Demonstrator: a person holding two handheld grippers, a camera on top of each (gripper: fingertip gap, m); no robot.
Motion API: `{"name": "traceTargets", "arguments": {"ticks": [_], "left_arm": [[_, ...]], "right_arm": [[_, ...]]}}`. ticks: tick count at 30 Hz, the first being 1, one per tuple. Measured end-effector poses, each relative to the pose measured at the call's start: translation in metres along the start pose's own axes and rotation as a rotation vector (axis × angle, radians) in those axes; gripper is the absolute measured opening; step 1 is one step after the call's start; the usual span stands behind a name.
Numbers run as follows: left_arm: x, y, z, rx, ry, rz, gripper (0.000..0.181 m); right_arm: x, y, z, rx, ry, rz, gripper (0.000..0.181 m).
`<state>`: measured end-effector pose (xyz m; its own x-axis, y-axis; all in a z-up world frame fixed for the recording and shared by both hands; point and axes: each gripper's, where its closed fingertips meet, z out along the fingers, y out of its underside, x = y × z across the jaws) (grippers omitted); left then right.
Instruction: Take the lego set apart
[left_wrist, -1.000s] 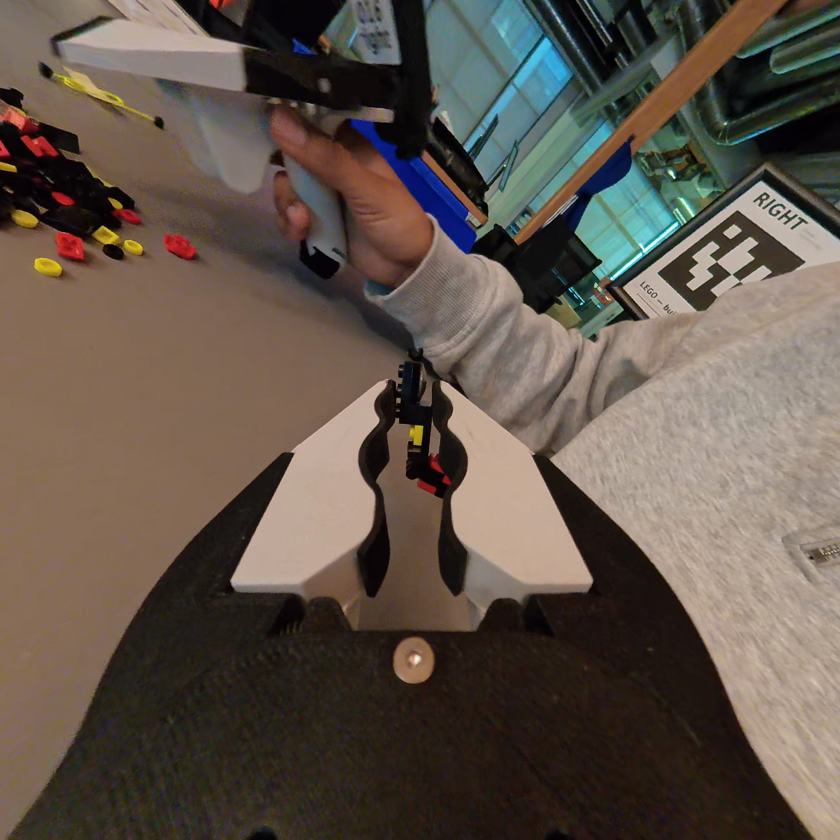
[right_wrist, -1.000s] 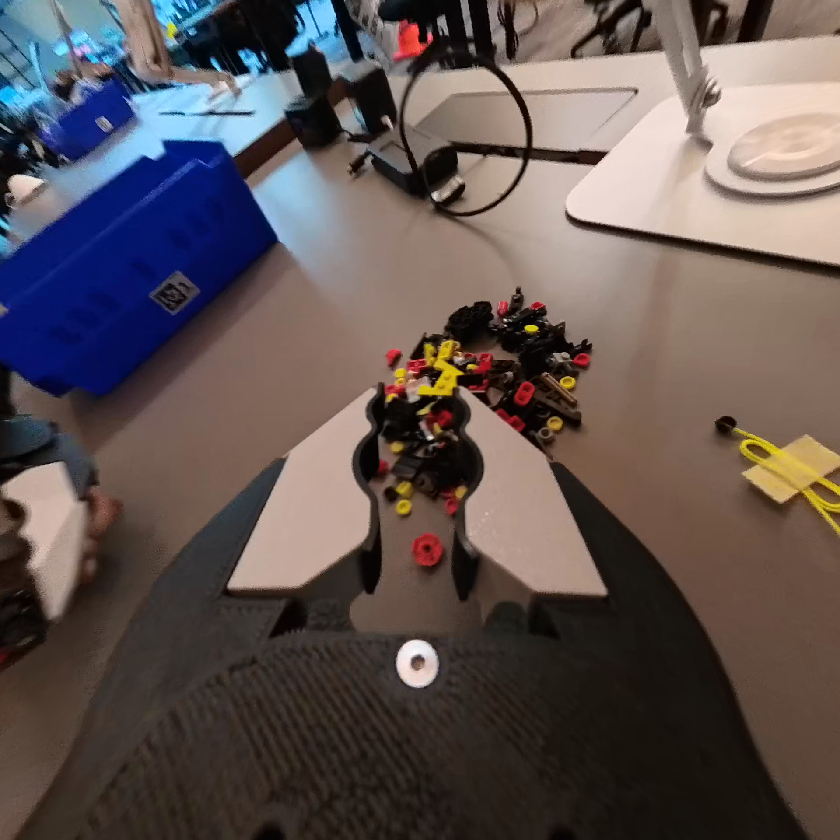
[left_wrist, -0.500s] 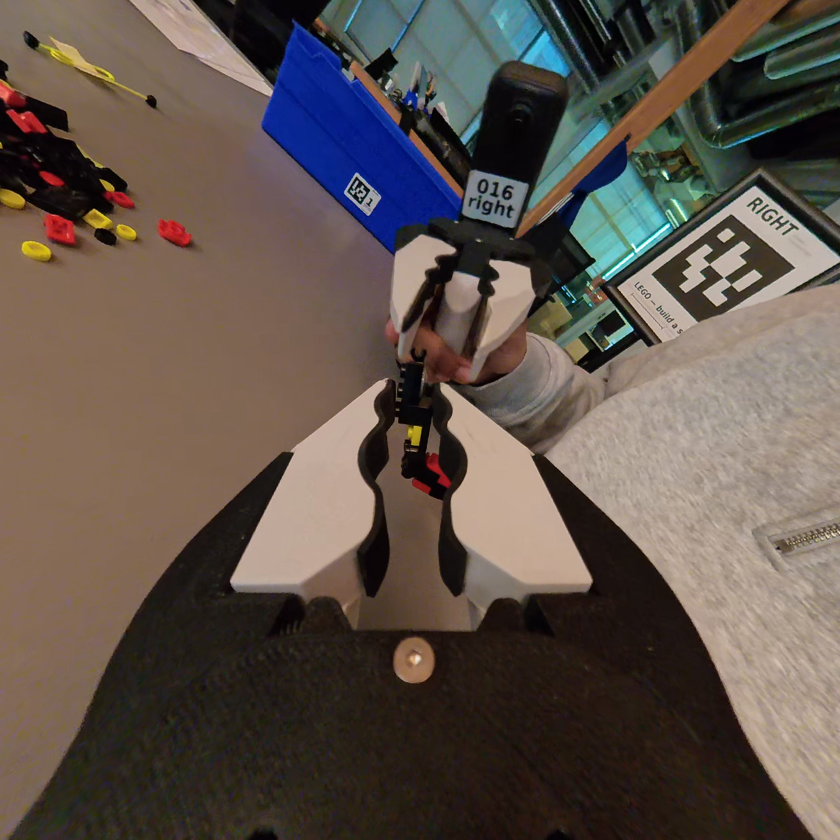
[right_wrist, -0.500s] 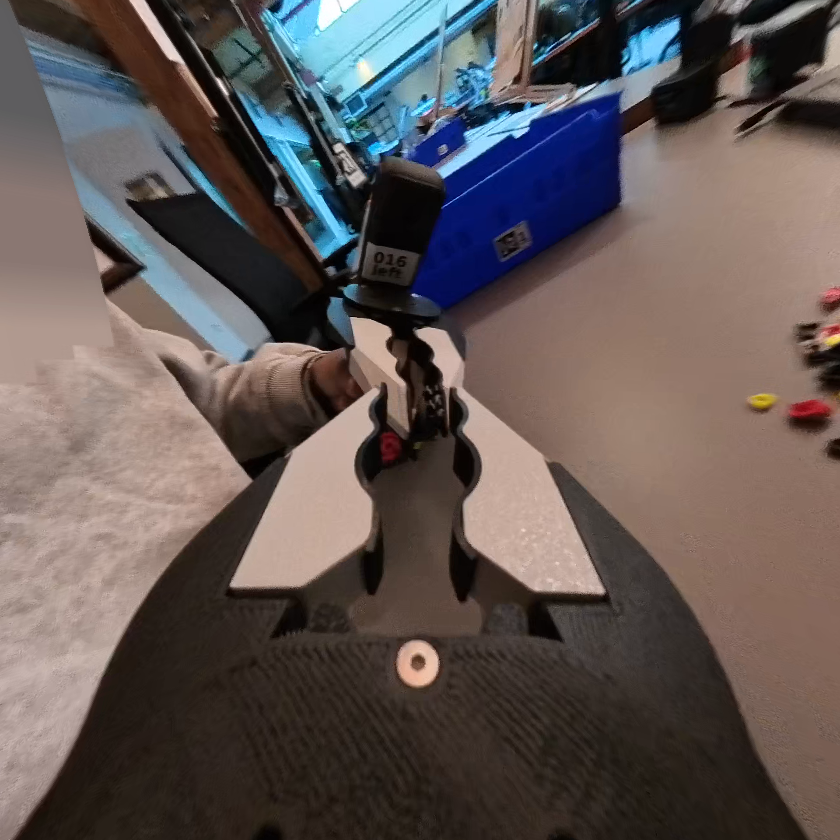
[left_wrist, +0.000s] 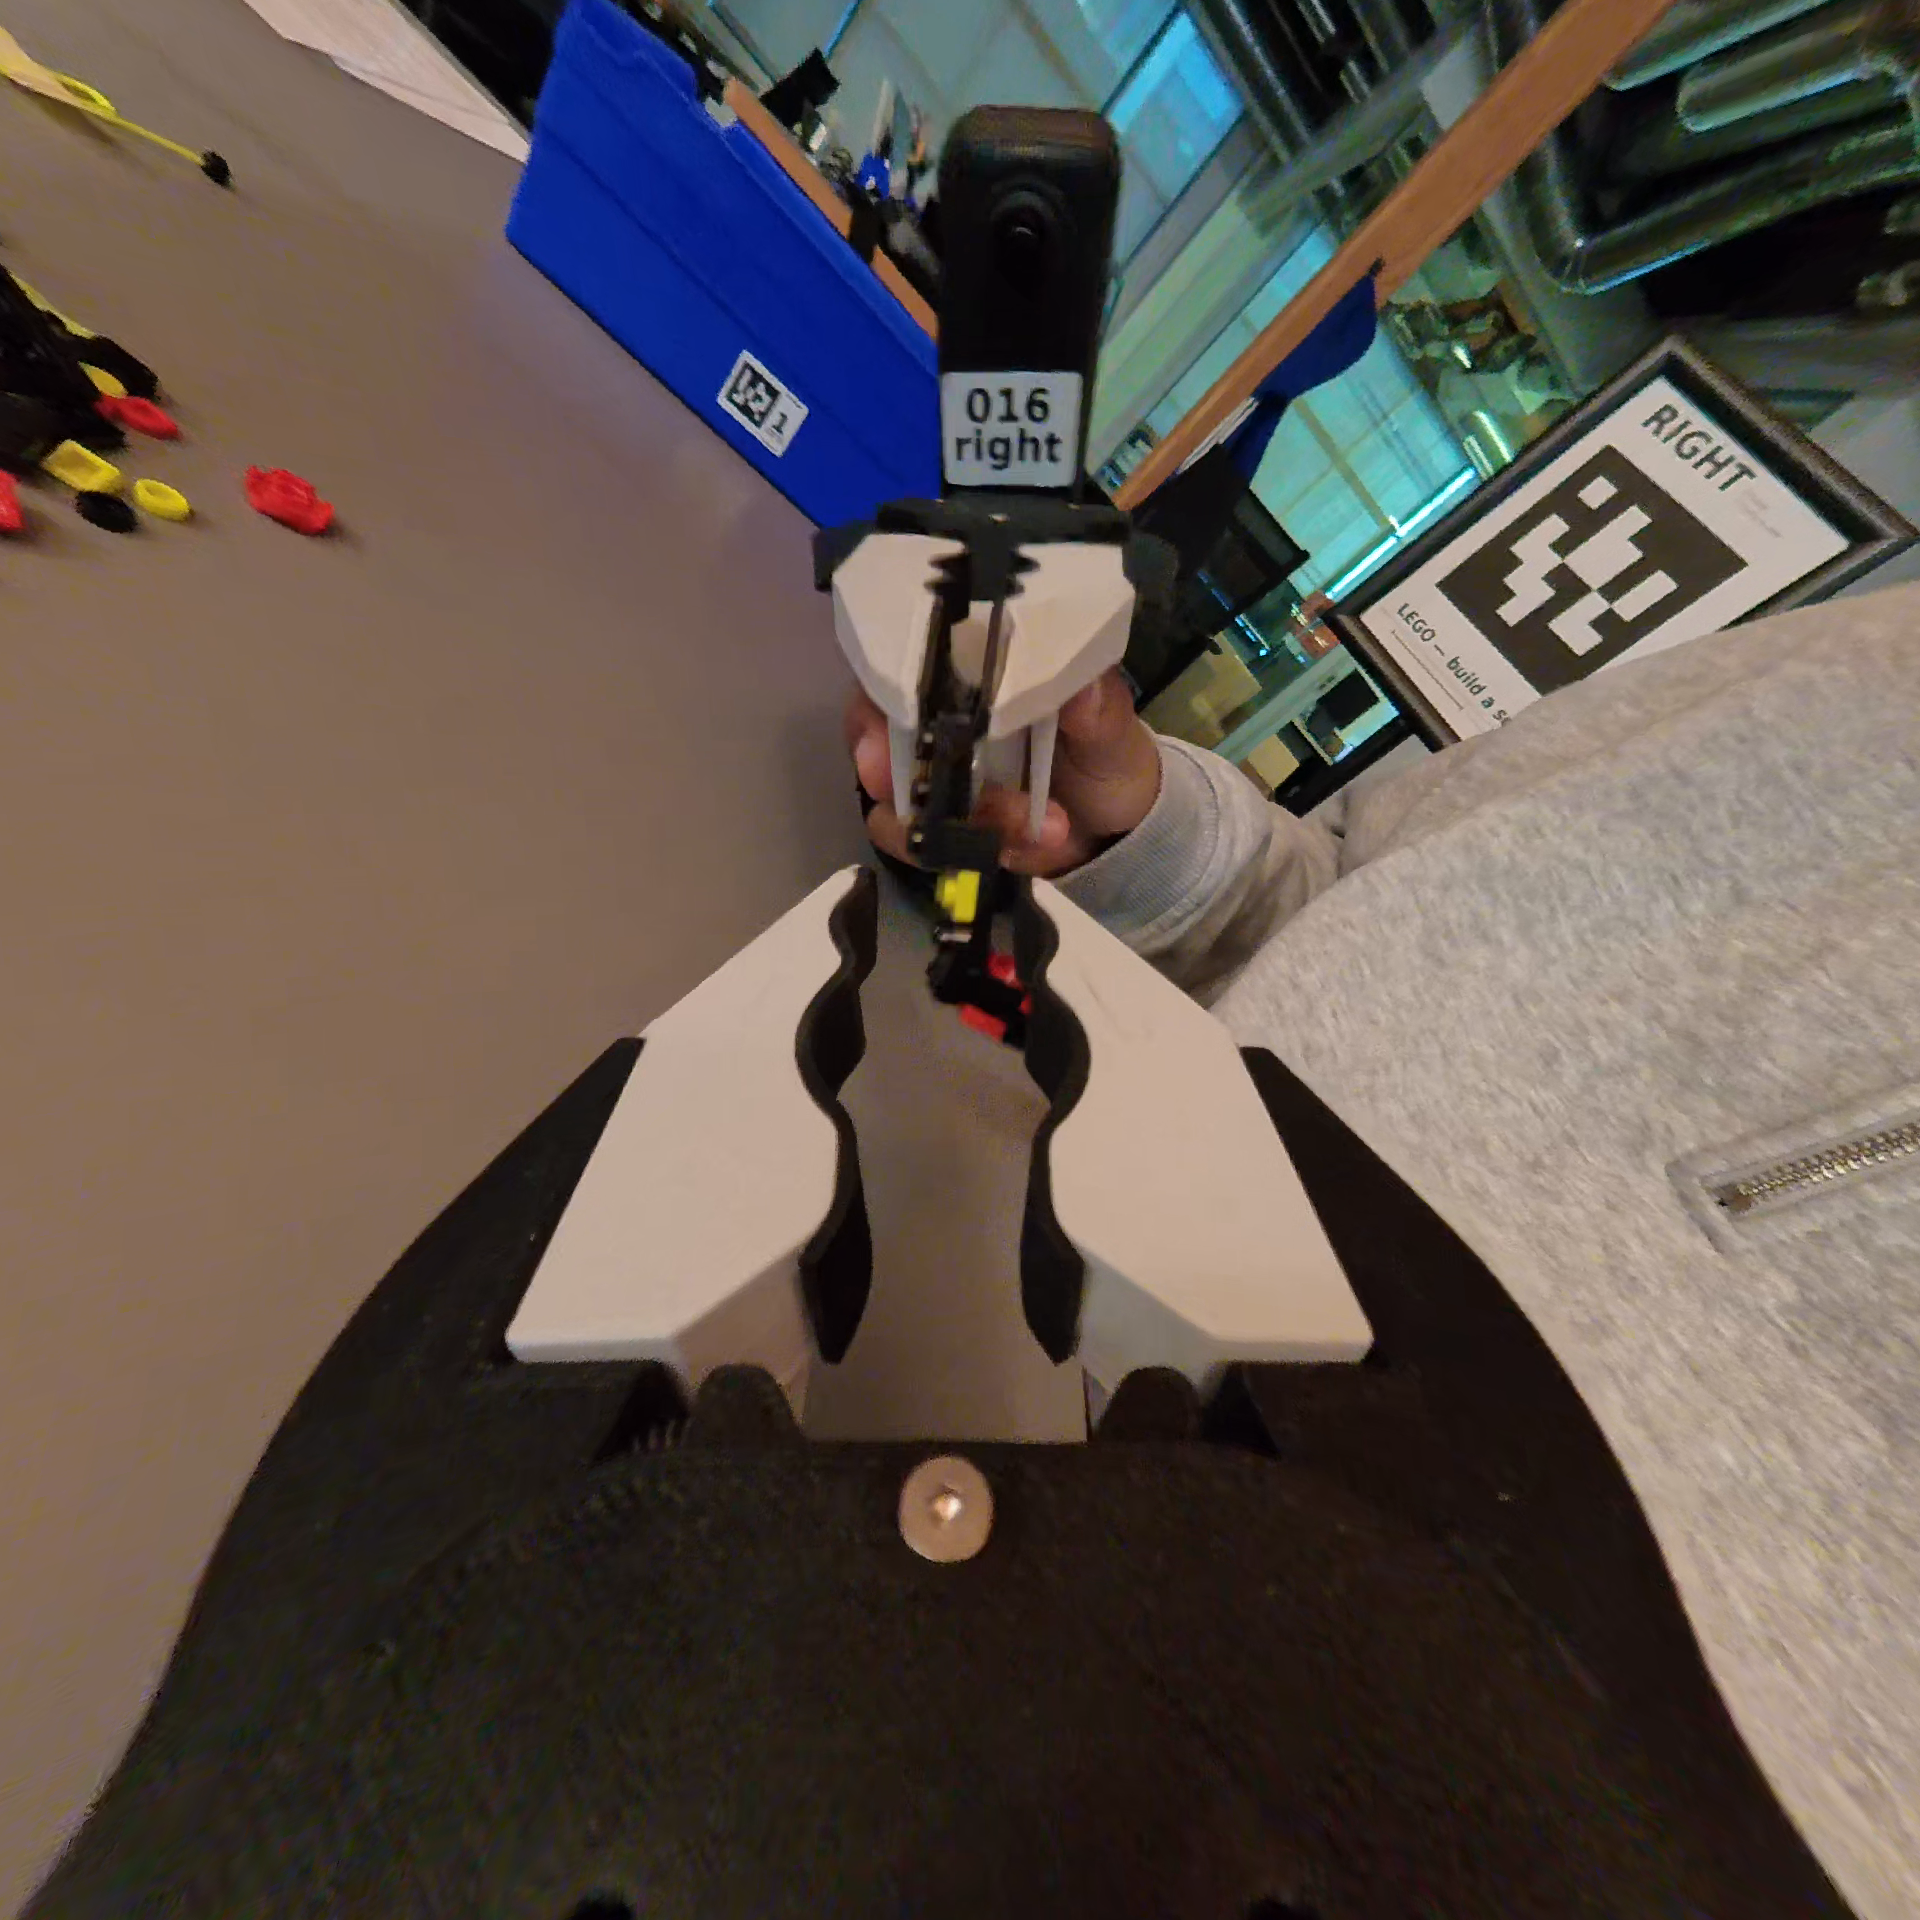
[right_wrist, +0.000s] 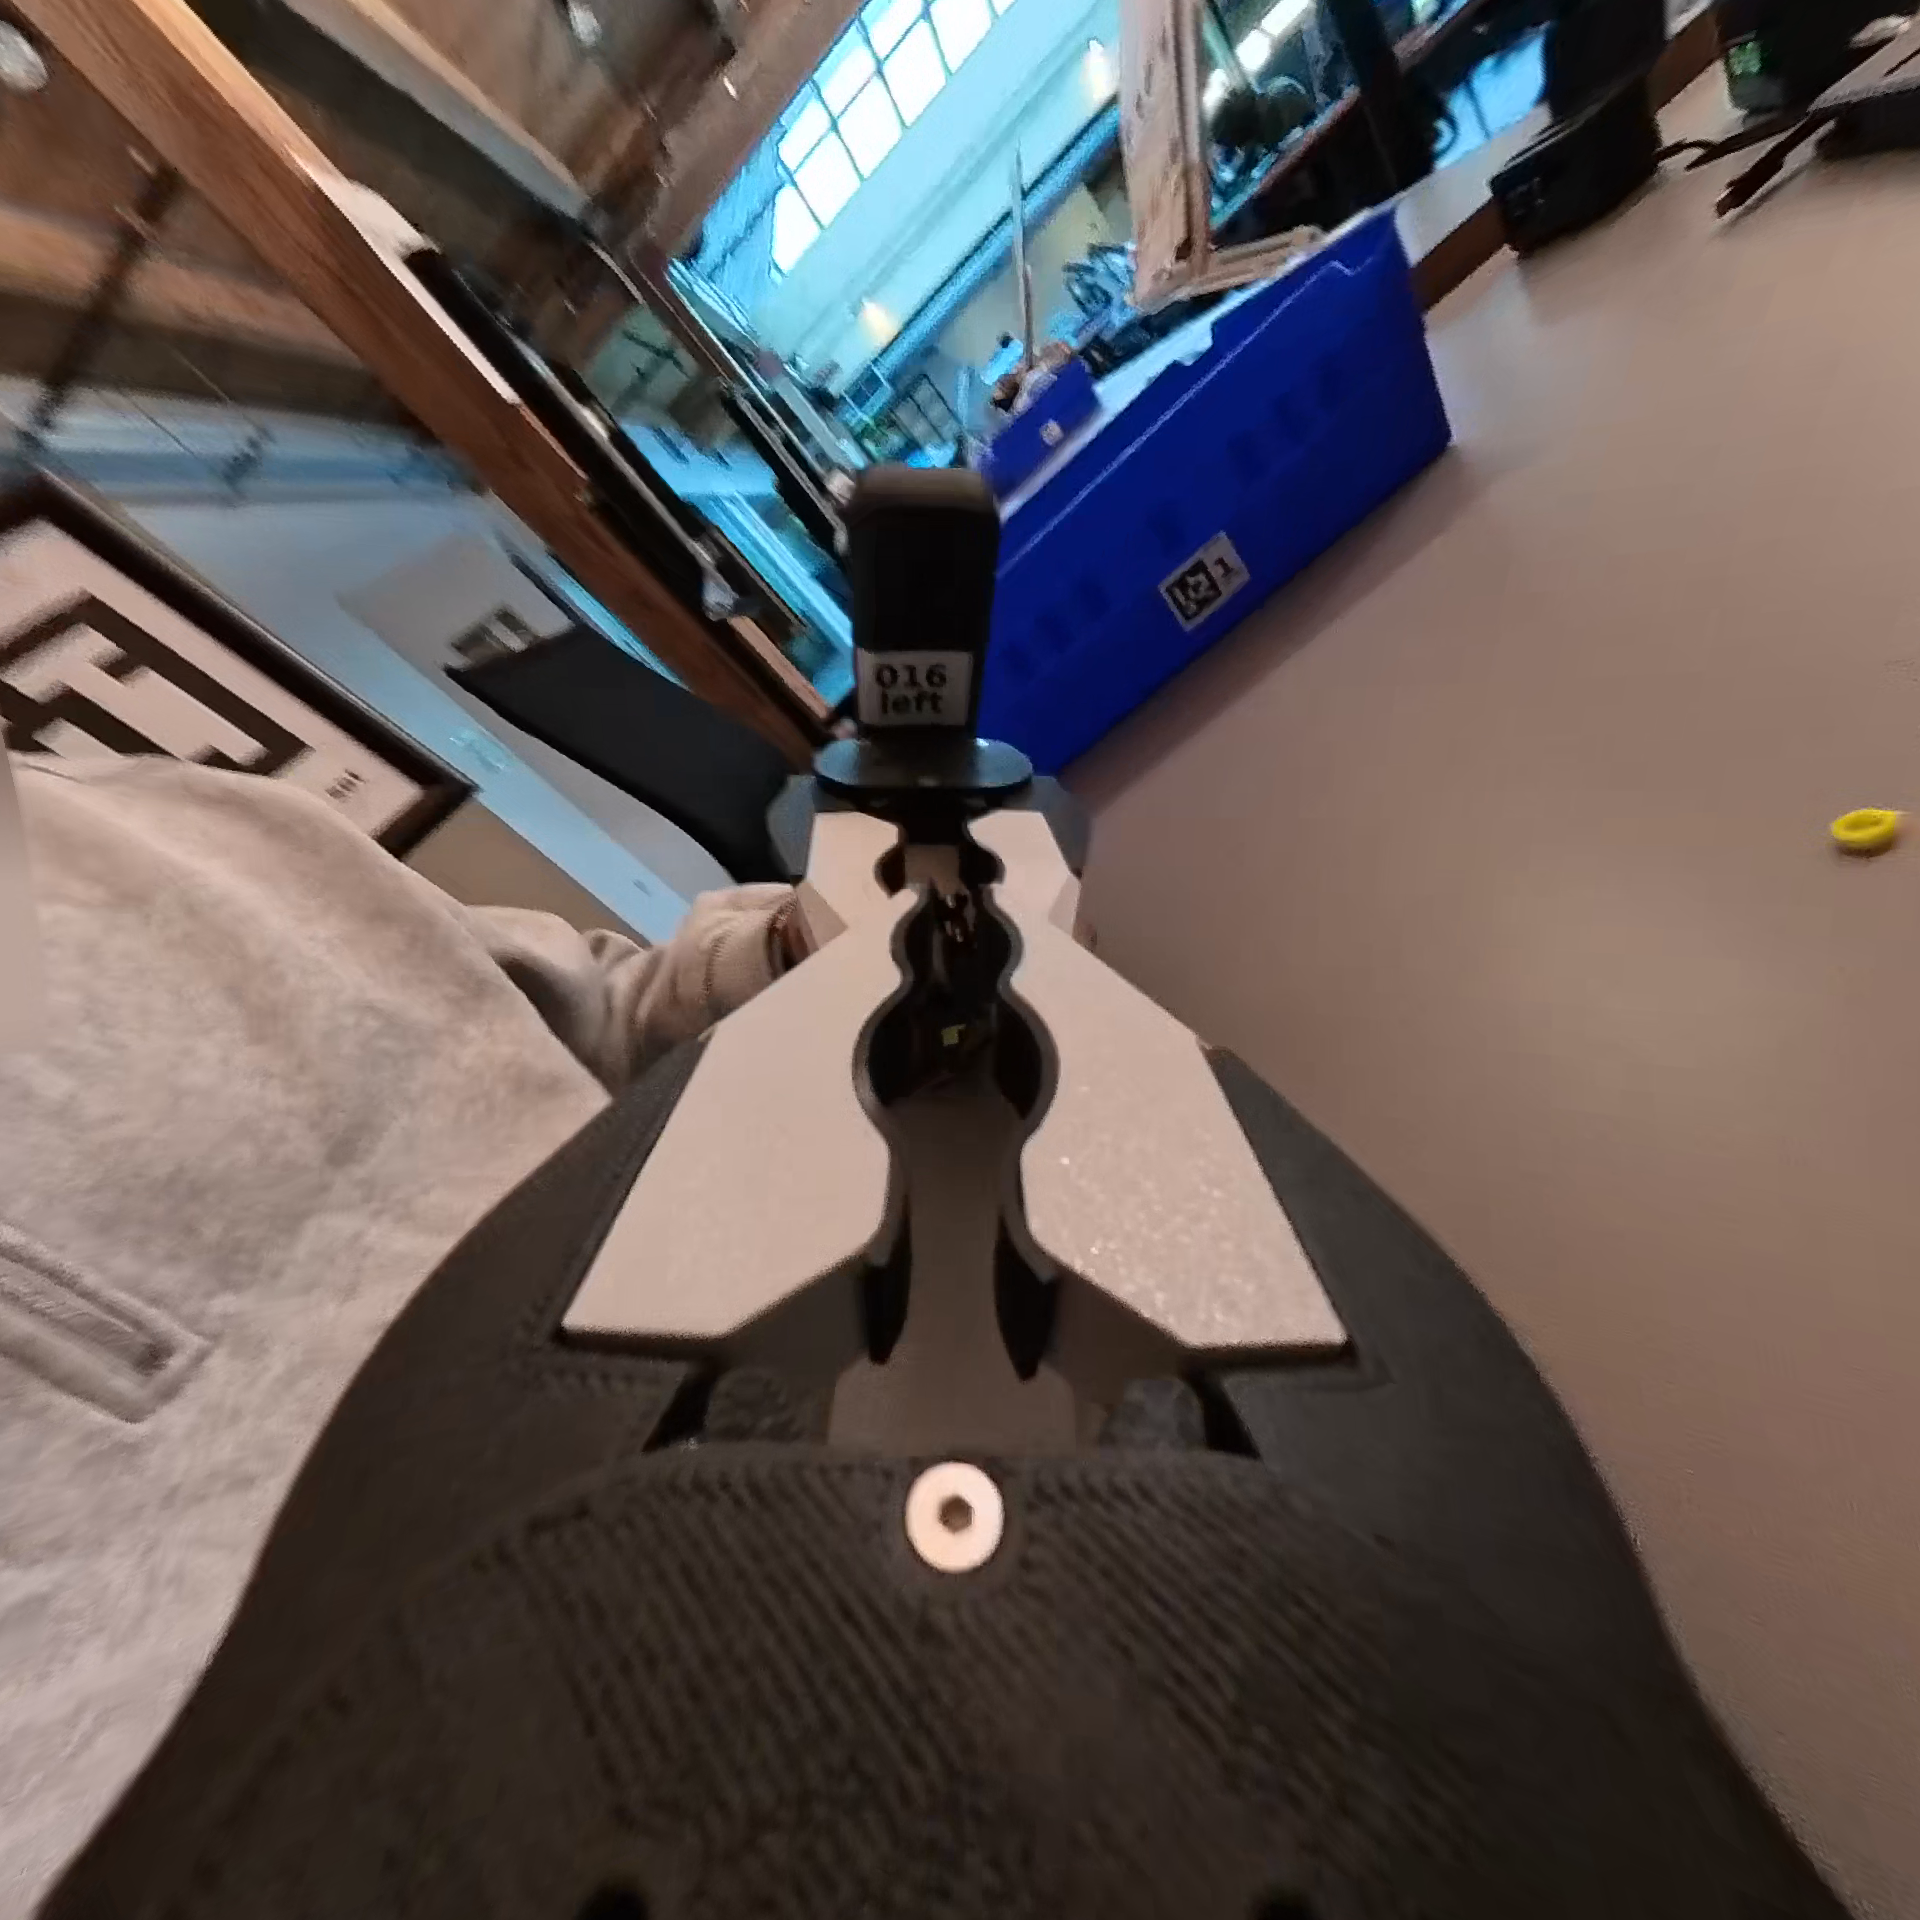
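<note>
A small black lego assembly with yellow and red parts sits between the tips of my left gripper. It lies against the right finger, with a gap to the left finger, so the left jaws stand open. My right gripper faces the left one head-on and is shut on the far end of the assembly. In the right wrist view the assembly shows dark between the narrowed fingers of my right gripper. Both grippers are held above the grey table, close to the person's body.
A pile of loose black, red and yellow pieces lies at the far left, with a stray red piece. A blue bin stands behind on the table. A yellow ring lies at the right. The person's grey sweater is close by.
My right gripper swung from over the loose pile to face the left gripper and closed on the assembly. The left jaws widened and the assembly slid outward towards the tips.
</note>
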<state>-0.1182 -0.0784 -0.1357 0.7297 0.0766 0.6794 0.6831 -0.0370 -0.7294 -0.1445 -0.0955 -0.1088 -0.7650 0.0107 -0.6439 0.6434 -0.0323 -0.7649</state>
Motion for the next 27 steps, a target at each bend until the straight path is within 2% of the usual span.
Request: {"name": "traceTargets", "arguments": {"ticks": [1, 3, 5, 6, 7, 10, 14, 17, 21, 24, 27], "left_arm": [[0.001, 0.001, 0.001, -0.004, 0.007, 0.000, 0.025], [0.003, 0.001, 0.001, -0.002, -0.001, 0.024, 0.007], [0.002, -0.002, 0.001, 0.013, -0.038, 0.071, 0.006], [0.001, -0.005, 0.000, 0.022, -0.067, 0.110, 0.006], [-0.002, -0.008, -0.002, 0.031, -0.111, 0.155, 0.007], [-0.015, -0.018, -0.011, 0.047, -0.297, 0.302, 0.007], [-0.026, -0.028, -0.021, 0.063, -0.481, 0.418, 0.006], [-0.033, -0.026, -0.023, 0.022, -0.579, 0.483, 0.007], [-0.035, -0.024, -0.021, -0.014, -0.658, 0.563, 0.007], [-0.032, -0.023, -0.016, -0.028, -0.669, 0.601, 0.007], [-0.033, -0.021, -0.016, -0.054, -0.692, 0.636, 0.007]], "right_arm": [[-0.001, -0.001, -0.001, 0.011, -0.024, 0.031, 0.005], [0.002, 0.001, -0.001, 0.014, -0.031, 0.055, 0.004], [0.002, -0.002, 0.000, 0.036, -0.025, 0.047, 0.006], [0.004, -0.004, -0.001, 0.051, -0.003, 0.036, 0.013], [0.006, -0.008, -0.002, 0.070, 0.024, 0.019, 0.020], [0.013, -0.015, -0.009, 0.106, 0.094, -0.032, 0.025], [0.019, -0.013, -0.010, 0.093, 0.165, -0.067, 0.021], [0.021, -0.005, -0.001, 0.080, 0.214, -0.071, 0.020], [0.025, -0.002, 0.006, 0.097, 0.282, -0.063, 0.022], [0.024, -0.002, 0.009, 0.113, 0.263, -0.022, 0.022], [0.020, -0.001, 0.010, 0.112, 0.229, 0.008, 0.013]]}}
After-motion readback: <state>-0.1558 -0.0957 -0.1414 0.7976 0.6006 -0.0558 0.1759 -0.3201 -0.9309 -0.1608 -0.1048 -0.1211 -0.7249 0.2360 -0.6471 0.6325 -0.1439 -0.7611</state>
